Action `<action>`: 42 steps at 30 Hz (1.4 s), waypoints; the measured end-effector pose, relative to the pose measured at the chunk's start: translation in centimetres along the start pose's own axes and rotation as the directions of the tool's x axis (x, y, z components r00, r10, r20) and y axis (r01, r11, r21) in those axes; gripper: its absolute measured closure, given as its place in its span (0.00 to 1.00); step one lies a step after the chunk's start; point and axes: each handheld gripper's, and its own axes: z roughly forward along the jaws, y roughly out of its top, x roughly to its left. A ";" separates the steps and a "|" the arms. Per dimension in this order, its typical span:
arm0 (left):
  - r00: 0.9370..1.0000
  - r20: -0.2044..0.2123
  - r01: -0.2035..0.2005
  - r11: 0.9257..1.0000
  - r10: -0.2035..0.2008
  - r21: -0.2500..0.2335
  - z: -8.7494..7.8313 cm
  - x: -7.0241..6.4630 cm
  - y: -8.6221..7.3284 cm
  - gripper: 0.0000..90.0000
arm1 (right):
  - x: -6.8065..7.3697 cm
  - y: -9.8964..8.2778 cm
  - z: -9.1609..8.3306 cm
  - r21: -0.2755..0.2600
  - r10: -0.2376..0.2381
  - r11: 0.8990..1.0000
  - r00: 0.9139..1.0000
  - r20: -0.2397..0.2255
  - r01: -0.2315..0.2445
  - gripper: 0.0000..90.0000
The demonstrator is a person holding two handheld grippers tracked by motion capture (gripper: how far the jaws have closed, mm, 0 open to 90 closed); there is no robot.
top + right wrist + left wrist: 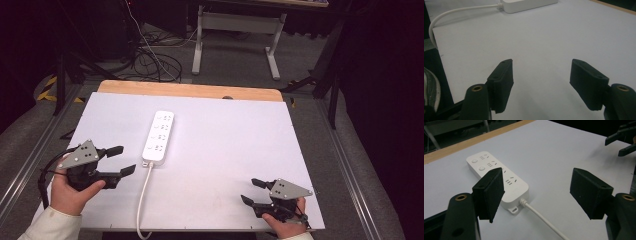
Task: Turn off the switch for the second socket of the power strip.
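Note:
A white power strip (pixel 158 136) lies lengthwise on the white table top (pixel 225 145), left of centre, with its white cable (pixel 141 200) running to the near edge. My left gripper (pixel 121 160) is held at the table's left side, open and holding nothing, its jaws pointing right toward the strip's near end. In the left gripper view the power strip (pixel 499 178) and its cable (pixel 541 217) lie just beyond the gripper (pixel 539 192). My right gripper (pixel 252 191) sits at the near right, open and holding nothing; in its own view the gripper (pixel 540 82) faces bare table, with the strip (pixel 526 5) far off.
A wooden strip (pixel 190 91) edges the table's far side. Beyond it stand a white desk frame (pixel 235 35) and tangled cables (pixel 150 62) on the floor. Metal rails (pixel 350 170) run along both sides of the table.

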 end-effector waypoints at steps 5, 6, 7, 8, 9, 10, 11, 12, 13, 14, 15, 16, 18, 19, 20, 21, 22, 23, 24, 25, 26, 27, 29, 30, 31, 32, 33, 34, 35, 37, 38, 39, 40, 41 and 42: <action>1.000 -0.004 -0.008 1.000 0.008 0.003 0.4 0.4 0.9 0.32 | 0.0 0.0 0.0 0.000 0.002 1.000 1.000 -0.002 -0.002 0.40; 1.000 -0.001 -0.006 1.000 0.006 0.002 0.4 0.5 1.1 0.33 | 0.0 0.0 0.0 0.000 0.003 1.000 1.000 -0.003 -0.003 0.40; 1.000 -0.002 -0.008 1.000 0.008 0.003 0.4 0.6 1.2 0.33 | 0.0 -0.1 0.0 0.000 0.003 1.000 1.000 -0.003 -0.003 0.40; 1.000 -0.005 -0.008 1.000 0.008 0.001 0.5 0.6 1.4 0.33 | 0.0 -0.1 0.0 0.002 0.005 1.000 1.000 -0.002 -0.005 0.40; 1.000 -0.007 -0.010 1.000 0.010 0.001 0.5 0.7 1.6 0.33 | 0.0 -0.1 0.0 0.002 0.005 1.000 1.000 -0.002 -0.005 0.40; 1.000 -0.009 -0.007 1.000 0.007 -0.002 0.5 0.8 1.7 0.33 | -0.1 -0.1 0.0 0.002 0.007 1.000 1.000 -0.003 -0.007 0.40; 1.000 -0.008 -0.009 1.000 0.009 -0.001 0.6 0.9 1.9 0.33 | -0.1 -0.1 0.0 0.003 0.010 1.000 1.000 -0.001 -0.010 0.40; 1.000 -0.009 -0.009 1.000 0.009 0.000 0.6 0.9 2.0 0.33 | -0.1 -0.1 0.0 0.003 0.011 1.000 1.000 -0.002 -0.011 0.40; 1.000 -0.009 -0.009 1.000 0.009 -0.001 0.7 1.0 2.1 0.33 | -0.1 -0.1 0.0 0.003 0.011 1.000 1.000 -0.002 -0.011 0.40; 1.000 -0.007 -0.009 1.000 0.009 0.003 0.8 1.0 2.2 0.33 | -0.1 -0.1 0.0 0.005 0.010 1.000 1.000 -0.002 -0.010 0.40; 1.000 -0.010 -0.009 1.000 0.010 0.005 1.0 1.1 2.3 0.33 | -0.1 -0.1 0.0 0.005 0.010 1.000 1.000 -0.002 -0.010 0.40; 1.000 -0.009 -0.012 1.000 0.012 0.009 1.1 1.1 2.4 0.33 | -0.1 -0.1 0.1 0.006 0.011 1.000 1.000 -0.003 -0.011 0.40; 1.000 -0.008 -0.013 1.000 0.013 0.018 1.5 1.2 2.6 0.34 | -0.1 -0.1 0.1 0.006 0.009 1.000 1.000 -0.003 -0.009 0.40; 1.000 -0.005 -0.014 1.000 0.014 0.021 1.7 1.3 2.7 0.34 | -0.1 -0.1 0.1 0.006 0.010 1.000 1.000 -0.004 -0.010 0.40; 1.000 -0.005 -0.012 1.000 0.012 0.022 1.8 1.3 2.7 0.34 | -0.1 -0.1 0.1 0.006 0.010 1.000 1.000 -0.005 -0.010 0.40; 1.000 -0.005 -0.013 1.000 0.013 0.018 1.9 1.4 2.8 0.34 | -0.1 -0.1 0.1 0.006 0.010 1.000 1.000 -0.005 -0.010 0.40; 1.000 -0.002 -0.006 1.000 0.006 0.015 2.0 1.4 2.8 0.34 | -0.1 -0.1 0.0 0.004 0.008 1.000 1.000 -0.005 -0.008 0.40; 1.000 -0.003 -0.008 1.000 0.008 0.014 2.1 1.5 2.9 0.35 | -0.1 -0.1 0.0 0.003 0.009 1.000 1.000 -0.005 -0.009 0.40; 1.000 -0.005 -0.007 1.000 0.007 0.012 2.2 1.5 2.8 0.35 | -0.1 -0.1 0.0 0.003 0.009 1.000 1.000 -0.005 -0.009 0.40; 1.000 -0.009 -0.009 1.000 0.010 0.012 2.4 1.6 2.9 0.37 | -0.1 -0.1 0.0 0.005 0.010 1.000 1.000 -0.006 -0.010 0.40; 1.000 -0.011 -0.009 1.000 0.009 0.016 2.6 1.7 2.9 0.37 | -0.1 -0.1 0.0 0.005 0.010 1.000 1.000 -0.006 -0.010 0.40; 1.000 -0.010 -0.007 1.000 0.007 0.019 2.8 1.7 2.8 0.38 | -0.1 -0.1 0.0 0.006 0.010 1.000 1.000 -0.007 -0.010 0.40; 1.000 -0.013 -0.009 1.000 0.009 0.029 3.2 1.9 2.8 0.43 | -0.1 -0.1 0.0 0.004 0.009 1.000 1.000 -0.008 -0.008 0.40; 1.000 -0.015 -0.008 1.000 0.009 0.026 3.5 2.0 2.8 0.43 | -0.1 -0.1 0.0 0.004 0.009 1.000 1.000 -0.008 -0.008 0.40; 1.000 -0.025 -0.017 1.000 0.018 0.022 3.8 2.2 2.8 0.44 | -0.1 -0.1 0.0 0.004 0.009 1.000 1.000 -0.008 -0.009 0.40; 1.000 -0.024 -0.016 1.000 0.017 0.020 4.1 2.3 2.7 0.45 | -0.1 -0.1 0.0 0.004 0.009 1.000 1.000 -0.009 -0.008 0.40; 1.000 -0.017 -0.015 1.000 0.016 0.018 4.4 2.4 2.7 0.48 | -0.1 -0.1 0.0 0.004 0.008 1.000 1.000 -0.009 -0.008 0.40; 1.000 -0.014 -0.010 1.000 0.011 0.015 4.7 2.6 2.6 0.52 | -0.1 -0.1 0.0 0.005 0.008 1.000 1.000 -0.010 -0.008 0.40; 1.000 -0.009 -0.003 1.000 0.003 0.017 5.0 2.8 2.6 0.56 | -0.1 -0.1 0.0 0.006 0.007 1.000 1.000 -0.011 -0.007 0.40; 1.000 -0.008 0.006 1.000 -0.005 0.019 5.7 3.2 2.5 0.63 | -0.1 -0.1 0.0 0.006 0.006 1.000 1.000 -0.012 -0.006 0.40; 1.000 -0.004 0.021 1.000 -0.021 0.017 6.0 3.4 2.4 0.66 | -0.1 -0.1 0.0 0.004 0.006 1.000 1.000 -0.012 -0.006 0.40; 1.000 -0.004 0.031 0.999 -0.031 0.016 6.3 3.6 2.3 0.69 | -0.1 -0.1 0.0 0.004 0.006 1.000 1.000 -0.011 -0.006 0.40; 0.999 -0.005 0.039 0.999 -0.038 0.012 6.6 3.8 2.2 0.72 | -0.1 -0.1 0.0 0.003 0.007 1.000 1.000 -0.012 -0.007 0.40; 0.999 -0.004 0.046 0.999 -0.046 0.010 6.9 4.0 2.2 0.73 | -0.1 -0.1 0.0 0.003 0.007 1.000 1.000 -0.013 -0.007 0.40; 0.999 -0.003 0.042 0.999 -0.042 0.017 7.4 4.3 2.0 0.76 | -0.1 -0.1 0.0 0.003 0.007 1.000 1.000 -0.013 -0.007 0.40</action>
